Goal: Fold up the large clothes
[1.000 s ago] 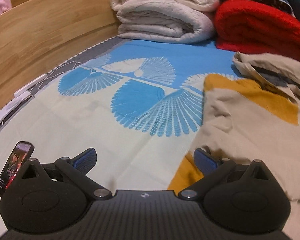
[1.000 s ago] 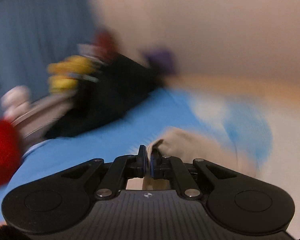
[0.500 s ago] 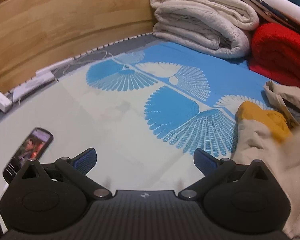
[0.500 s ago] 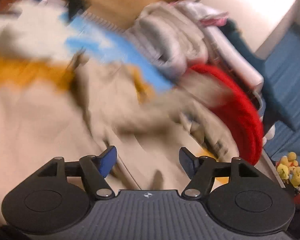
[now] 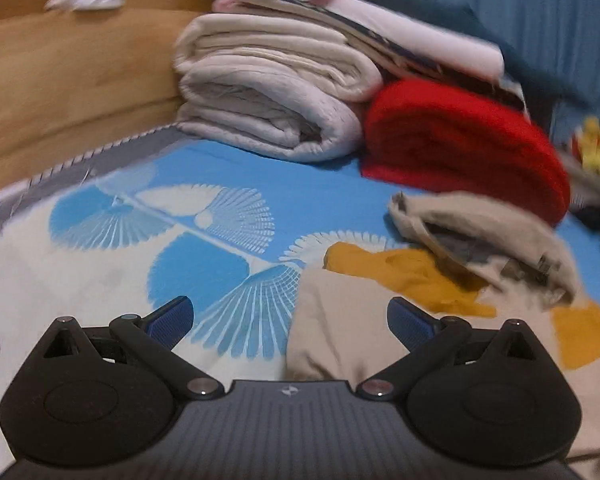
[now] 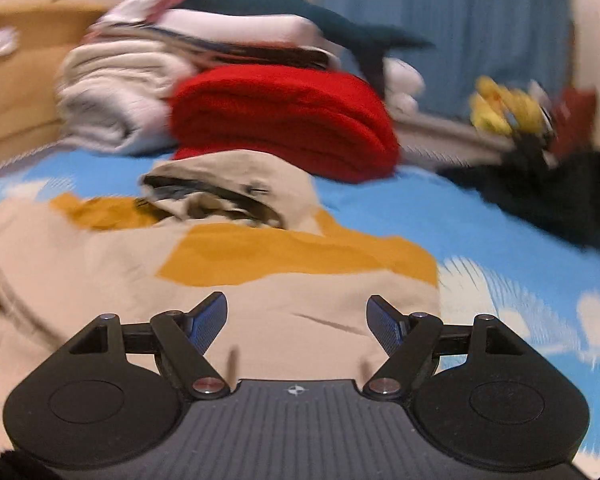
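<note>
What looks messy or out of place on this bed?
The beige and mustard garment lies rumpled, its hood flopped open, unlike the folded red blanket behind. A black heap sits crumpled at the right.

left gripper (image 5: 290, 316): jaws wide apart, nothing between the pads, hanging over the bedsheet (image 5: 220, 240)
beige and mustard garment (image 5: 380, 320): rumpled on the sheet, its near edge under the right pad
red blanket (image 5: 460, 140): behind the garment
white quilt (image 5: 276, 92): folded, just left of the red blanket
</note>
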The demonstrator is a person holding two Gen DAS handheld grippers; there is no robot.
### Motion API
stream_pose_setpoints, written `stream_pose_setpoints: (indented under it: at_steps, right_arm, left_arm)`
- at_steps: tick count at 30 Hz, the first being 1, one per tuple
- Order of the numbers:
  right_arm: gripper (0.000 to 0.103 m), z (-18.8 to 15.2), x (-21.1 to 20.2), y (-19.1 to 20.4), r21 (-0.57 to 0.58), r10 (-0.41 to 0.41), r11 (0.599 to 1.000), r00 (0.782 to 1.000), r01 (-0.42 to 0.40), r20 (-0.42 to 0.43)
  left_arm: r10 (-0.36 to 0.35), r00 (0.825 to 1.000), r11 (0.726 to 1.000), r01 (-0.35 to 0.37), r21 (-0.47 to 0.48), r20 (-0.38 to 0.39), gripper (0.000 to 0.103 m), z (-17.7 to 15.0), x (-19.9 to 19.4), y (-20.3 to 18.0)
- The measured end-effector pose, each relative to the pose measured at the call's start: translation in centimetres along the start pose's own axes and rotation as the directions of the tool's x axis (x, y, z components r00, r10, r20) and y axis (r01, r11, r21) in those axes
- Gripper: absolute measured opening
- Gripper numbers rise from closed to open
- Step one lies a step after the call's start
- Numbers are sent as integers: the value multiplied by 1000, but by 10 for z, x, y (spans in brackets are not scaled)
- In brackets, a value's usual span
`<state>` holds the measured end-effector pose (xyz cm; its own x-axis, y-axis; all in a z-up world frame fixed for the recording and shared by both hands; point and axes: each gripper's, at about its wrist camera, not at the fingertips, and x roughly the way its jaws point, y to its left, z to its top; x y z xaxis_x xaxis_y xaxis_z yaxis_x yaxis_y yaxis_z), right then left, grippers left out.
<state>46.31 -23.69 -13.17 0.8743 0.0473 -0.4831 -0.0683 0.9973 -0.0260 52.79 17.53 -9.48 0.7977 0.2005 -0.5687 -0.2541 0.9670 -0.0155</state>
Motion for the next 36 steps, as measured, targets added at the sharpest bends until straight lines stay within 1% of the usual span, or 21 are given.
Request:
stream_pose_setpoints:
  at_steps: [2,5,7,8,9,10,12,13,15,17,19,21,23,24,26,27,28,31,33,35,36]
  right_arm:
    - [78,1,10,-5,30,-23,999,1000,23,0]
    - [78,2,31,-10,61,-46,997,999,47,-13]
    - [78,0,55,-18,97,-91,990,991,100,-95]
    - [78,-8,73,-25,104,-139,982,974,159,-177]
    - [78,-19,88,-31,110,-180,971,954,211,-240]
    - [82,-28,95,-38,126,-192,965,947,230,-257]
    - [87,-37,90,-51,169,-225,950,949,264,-220]
    - [85,-38,86,-57,205,-232,939,947,278,-220]
    - [79,-36,75,-69,259,-274,912,942,319,-193]
    - [80,-29,65,-74,253,-317,906,940,340,-130]
    - [80,-18,61,-73,228,-286,928,955,296,-76]
    - [80,-6,64,-67,230,-214,948,976,219,-46]
    - [82,3,73,-58,236,-118,964,992,124,-39]
    - [82,3,82,-53,231,-85,968,994,97,-61]
    - [82,-4,106,-47,192,-108,971,978,142,-178]
    - [84,-14,122,-46,154,-155,968,953,199,-261]
    - [90,-24,127,-47,142,-180,965,948,222,-261]
    - [86,-22,103,-55,206,-187,950,956,234,-225]
    - [86,-16,63,-61,276,-140,944,976,182,-167]
    - [88,-9,4,-59,292,-107,948,991,126,-82]
    - [89,-7,-18,-55,282,-99,953,994,111,-54]
  left_arm:
    - [-8,999,1000,9,29,-44,103,2,26,-5]
    - [-81,988,988,98,123,-135,103,-8,63,-12]
    - [12,982,971,33,236,-188,103,-29,91,-20]
    - [34,975,972,20,235,-221,103,-38,103,-17]
    - [7,968,983,40,180,-253,103,-42,111,-9]
    - [-46,960,994,72,85,-275,103,-40,114,3]
    - [-81,946,996,83,-4,-312,103,-28,116,15]
    - [-66,959,998,66,-9,-276,103,-20,108,20]
    - [-54,989,998,55,6,-137,103,-6,86,23]
    - [-66,994,998,67,6,-82,103,2,78,25]
    - [-65,993,998,67,15,-93,103,1,80,22]
    - [-49,989,997,56,48,-140,103,-12,91,15]
    - [-25,977,992,51,116,-213,103,-28,106,5]
    - [-20,975,990,50,133,-221,103,-36,111,3]
    - [-16,983,992,38,121,-181,103,-43,107,0]
    - [-19,982,990,44,135,-187,103,-41,106,-4]
    - [-17,982,987,47,154,-189,103,-38,106,-6]
    - [42,988,984,-15,178,-151,103,-28,89,-8]
    - [61,991,983,-39,180,-121,103,-18,70,-10]
    - [35,995,987,-20,161,-90,103,-8,41,-12]
    - [-4,997,988,15,152,-73,103,-4,22,-14]
